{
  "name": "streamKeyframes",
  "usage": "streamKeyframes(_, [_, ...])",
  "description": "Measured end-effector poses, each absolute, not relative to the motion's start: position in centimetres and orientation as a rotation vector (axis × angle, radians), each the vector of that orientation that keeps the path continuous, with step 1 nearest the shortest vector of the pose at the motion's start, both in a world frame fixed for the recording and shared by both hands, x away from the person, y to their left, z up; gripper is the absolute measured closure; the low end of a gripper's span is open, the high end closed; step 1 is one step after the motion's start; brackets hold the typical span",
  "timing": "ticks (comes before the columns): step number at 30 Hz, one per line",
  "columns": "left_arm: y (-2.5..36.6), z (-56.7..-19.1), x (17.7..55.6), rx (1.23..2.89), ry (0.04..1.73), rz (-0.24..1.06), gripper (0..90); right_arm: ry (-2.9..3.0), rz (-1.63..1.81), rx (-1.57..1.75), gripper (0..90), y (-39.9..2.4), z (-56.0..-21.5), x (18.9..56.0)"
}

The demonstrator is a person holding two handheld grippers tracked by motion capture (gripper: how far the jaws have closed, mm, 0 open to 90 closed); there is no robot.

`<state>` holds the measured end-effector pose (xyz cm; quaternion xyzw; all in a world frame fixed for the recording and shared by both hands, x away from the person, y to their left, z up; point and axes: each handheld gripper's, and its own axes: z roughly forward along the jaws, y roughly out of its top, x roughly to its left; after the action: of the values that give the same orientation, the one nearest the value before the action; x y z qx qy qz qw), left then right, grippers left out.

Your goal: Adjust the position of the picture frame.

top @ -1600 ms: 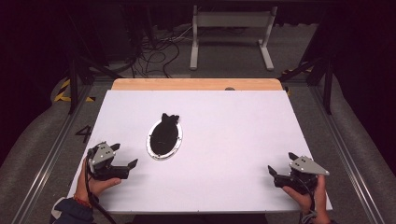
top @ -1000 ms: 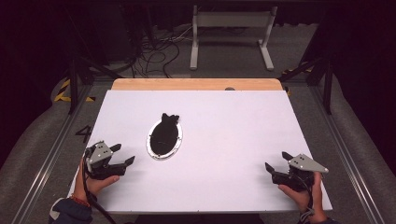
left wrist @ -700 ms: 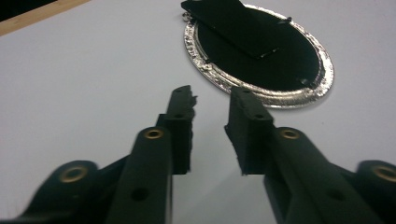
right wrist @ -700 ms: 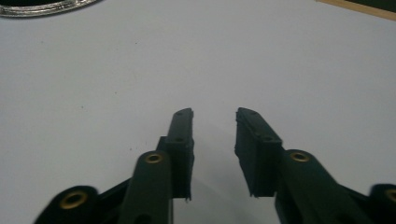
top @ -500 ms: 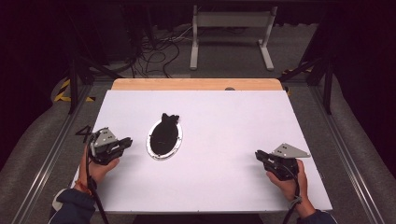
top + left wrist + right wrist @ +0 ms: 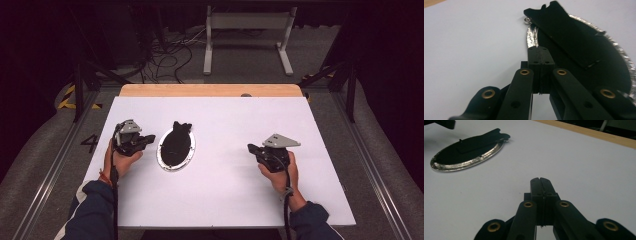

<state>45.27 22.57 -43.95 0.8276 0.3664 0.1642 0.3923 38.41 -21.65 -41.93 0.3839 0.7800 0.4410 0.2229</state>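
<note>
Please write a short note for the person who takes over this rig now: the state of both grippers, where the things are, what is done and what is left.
Left gripper: jaws shut, empty, tips at the left rim of the oval dish.
Right gripper: jaws shut, empty, over bare table, well right of the dish.
Dish: silver rim, dark inside, left of table centre. A flat black piece lies on it, its notched end over the far rim.
Done: nothing gripped or lifted yet.
Left: probably all the handling of dish and piece.
</note>
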Motion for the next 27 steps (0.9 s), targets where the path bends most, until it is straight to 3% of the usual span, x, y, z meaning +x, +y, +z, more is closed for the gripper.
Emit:
streamKeyframes(9, [21.1,-46.1,47.1,2.203,1.013,0.480,90.0,2.238,1.208,1.053,90.0,-17.2,-42.6,40.6])
streamKeyframes(14, [21.2,-46.1,48.0,2.169,1.028,0.373,90.0,2.248,1.205,1.100,90.0,-16.2,-43.6,42.1])
streamKeyframes(17, [20.3,-45.9,47.9,2.215,0.998,0.412,90.0,2.258,1.187,1.122,90.0,-15.9,-44.0,42.4])
streamKeyframes(21, [20.0,-46.1,47.7,2.172,1.010,0.339,90.0,2.267,1.161,1.124,90.0,-15.8,-44.2,42.6])
streamKeyframes(27, [18.8,-46.1,47.5,2.186,0.969,0.333,90.0,2.288,1.122,1.118,90.0,-15.5,-44.6,42.9])
